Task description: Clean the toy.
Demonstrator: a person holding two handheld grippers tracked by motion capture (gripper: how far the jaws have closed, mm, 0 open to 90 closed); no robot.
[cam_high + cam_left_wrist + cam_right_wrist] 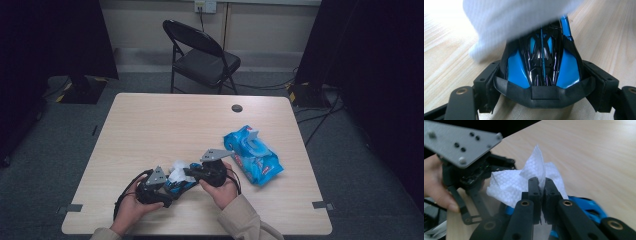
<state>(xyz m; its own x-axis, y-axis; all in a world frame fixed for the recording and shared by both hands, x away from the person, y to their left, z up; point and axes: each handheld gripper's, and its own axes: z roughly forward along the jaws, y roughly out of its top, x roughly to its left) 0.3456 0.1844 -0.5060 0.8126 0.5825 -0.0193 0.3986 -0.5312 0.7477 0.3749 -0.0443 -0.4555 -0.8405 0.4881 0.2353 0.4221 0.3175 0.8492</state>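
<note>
1. Two grippers meet in the lower middle of the high view, low on the table (pixel 150 120). The left gripper (pixel 167 186) sits at lower left of centre, clamped around a black and blue toy car (pixel 176 187). The right gripper (pixel 189 173), just right of it, holds a white wipe (pixel 177 168) on top of the car. To the right of centre lies a blue wipes packet (pixel 252 154) with its flap lifted, well apart from the hands. A black folding chair (pixel 202 55) stands beyond the table at the top of the frame.

2. Over to the left gripper view: the toy car (pixel 541 67) sits dead centre, nose toward the camera, with both jaws pressing on its flanks from lower left and lower right, so that's a firm, wide grasp. The wipe (pixel 514 22) hangs blurred across the top of the frame, draped over the far end of the car.

3. Now the right gripper view: the jaws rise from the bottom centre, pinched tight on the wipe (pixel 524 182), which fans out crumpled above and to the left of them. The car (pixel 589 208) peeks out blue at lower right, beneath the cloth. The left gripper's grey plate (pixel 456 142) fills the upper left, a hand (pixel 436 182) behind it.

4. Progress call: wipe pulled, car secured, cloth on bodywork, so cleaning looks under way. Which parts are already wiped can't be told.
</note>
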